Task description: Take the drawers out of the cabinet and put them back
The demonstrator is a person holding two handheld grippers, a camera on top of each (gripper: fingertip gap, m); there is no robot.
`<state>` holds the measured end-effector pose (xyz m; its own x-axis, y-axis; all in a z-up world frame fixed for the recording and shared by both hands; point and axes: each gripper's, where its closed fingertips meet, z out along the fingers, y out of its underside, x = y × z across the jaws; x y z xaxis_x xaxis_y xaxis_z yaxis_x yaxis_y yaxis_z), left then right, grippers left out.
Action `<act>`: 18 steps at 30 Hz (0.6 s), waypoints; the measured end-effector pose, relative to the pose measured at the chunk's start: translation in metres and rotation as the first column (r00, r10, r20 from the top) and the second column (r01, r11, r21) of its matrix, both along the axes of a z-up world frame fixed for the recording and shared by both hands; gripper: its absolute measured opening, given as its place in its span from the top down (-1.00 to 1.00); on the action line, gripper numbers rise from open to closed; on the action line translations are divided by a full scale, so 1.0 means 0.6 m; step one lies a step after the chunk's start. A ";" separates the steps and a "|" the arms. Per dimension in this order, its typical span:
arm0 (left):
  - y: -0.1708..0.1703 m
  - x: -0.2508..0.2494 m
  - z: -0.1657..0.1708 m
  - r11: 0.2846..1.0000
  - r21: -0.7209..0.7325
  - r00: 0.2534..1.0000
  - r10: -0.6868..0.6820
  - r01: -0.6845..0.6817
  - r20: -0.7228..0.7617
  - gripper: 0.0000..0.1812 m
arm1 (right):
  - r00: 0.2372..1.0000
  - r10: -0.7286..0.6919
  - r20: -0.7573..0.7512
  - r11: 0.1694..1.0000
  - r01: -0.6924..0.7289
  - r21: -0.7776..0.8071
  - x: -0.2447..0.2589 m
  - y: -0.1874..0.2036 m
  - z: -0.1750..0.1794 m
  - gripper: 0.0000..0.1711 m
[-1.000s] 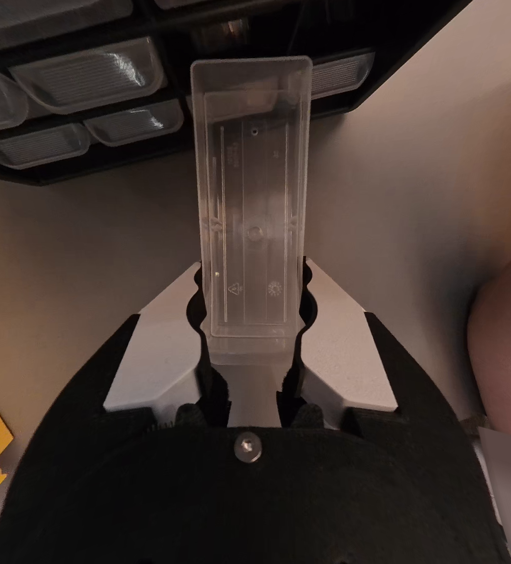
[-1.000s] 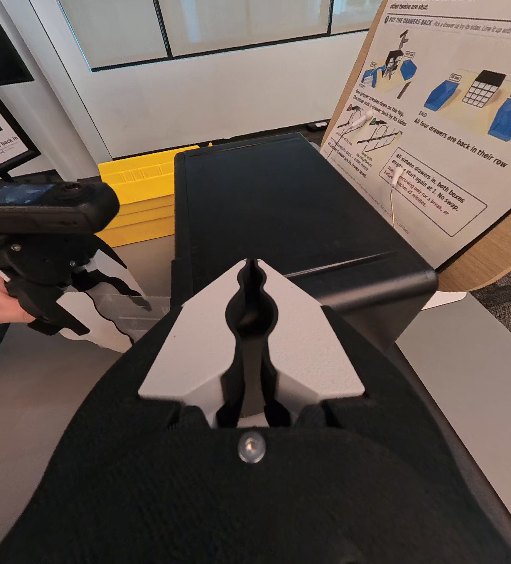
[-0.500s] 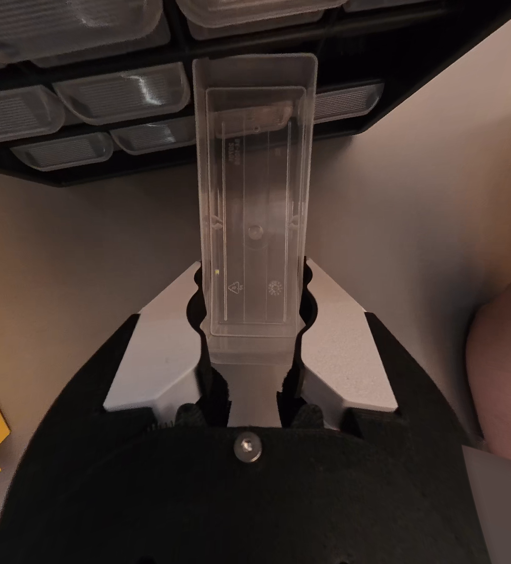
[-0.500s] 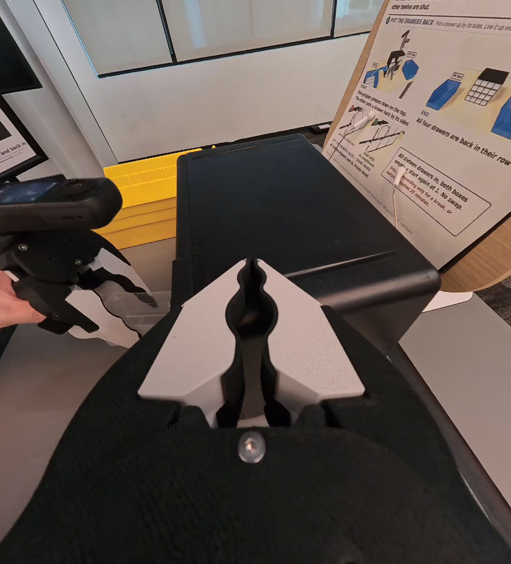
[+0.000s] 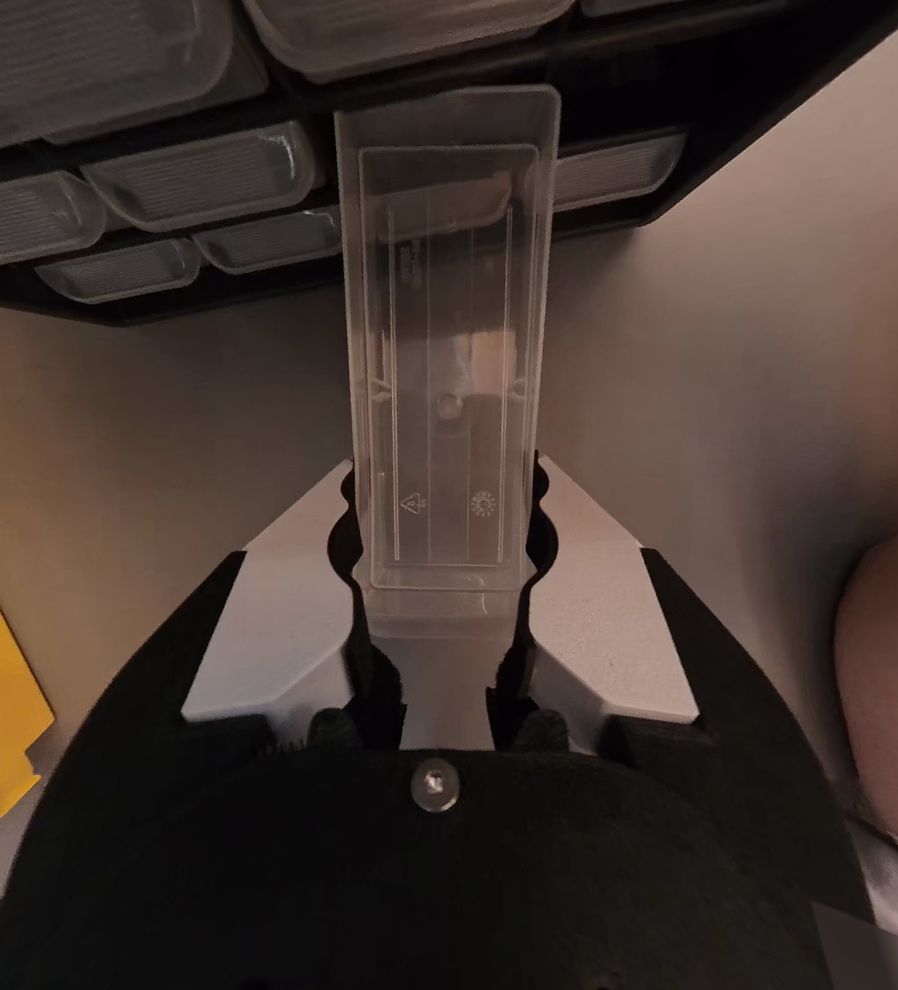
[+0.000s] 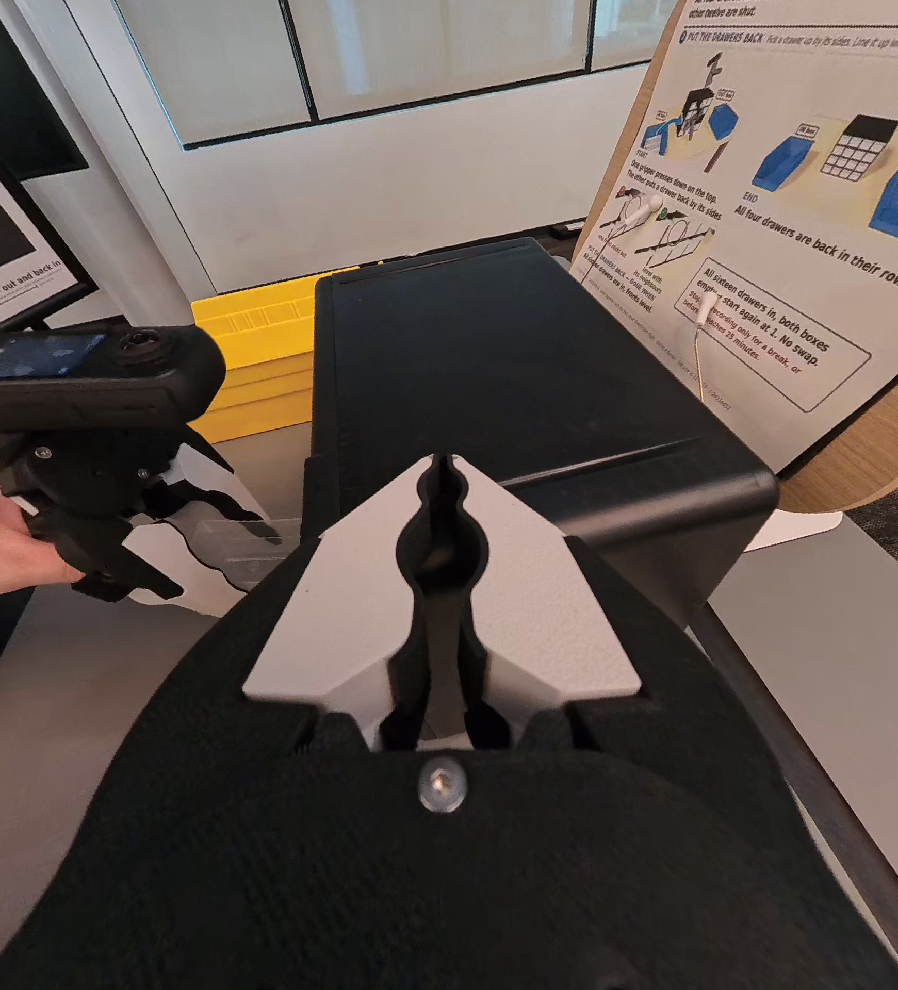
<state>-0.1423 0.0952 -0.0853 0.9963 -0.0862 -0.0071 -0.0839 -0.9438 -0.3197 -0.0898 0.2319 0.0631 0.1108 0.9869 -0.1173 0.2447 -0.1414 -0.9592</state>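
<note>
**Clear drawer held at the cabinet front**

The left gripper (image 5: 444, 471) has its white fingers (image 5: 296, 578) clenched on the sides of a long, empty, clear plastic drawer (image 5: 446, 343), holding its near end. The drawer reaches forward over the grey worktop (image 5: 168, 428), its far end at the face of the black plastic cabinet (image 5: 704, 134), among the rows of translucent drawers (image 5: 194, 177) seated there. The right gripper (image 6: 442, 460) rests on the cabinet's flat top (image 6: 489, 364), fingers pressed together on nothing. Beyond stand a yellow plastic bin (image 6: 259, 343) and a leaning instruction board (image 6: 789, 214).
</note>
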 end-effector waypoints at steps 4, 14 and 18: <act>0.000 0.000 -0.001 1.000 -0.014 1.000 0.011 -0.011 0.006 0.33 | 1.000 0.002 -0.003 1.000 -0.002 -0.002 0.000 0.000 0.000 0.99; -0.001 -0.005 -0.005 0.999 -0.019 0.999 0.038 -0.037 0.023 0.33 | 1.000 0.009 -0.012 1.000 -0.009 -0.012 0.000 0.000 0.000 0.99; -0.002 -0.007 -0.009 0.999 -0.016 0.998 0.049 -0.048 0.043 0.33 | 1.000 0.009 -0.013 1.000 -0.010 -0.013 0.001 0.000 0.000 0.99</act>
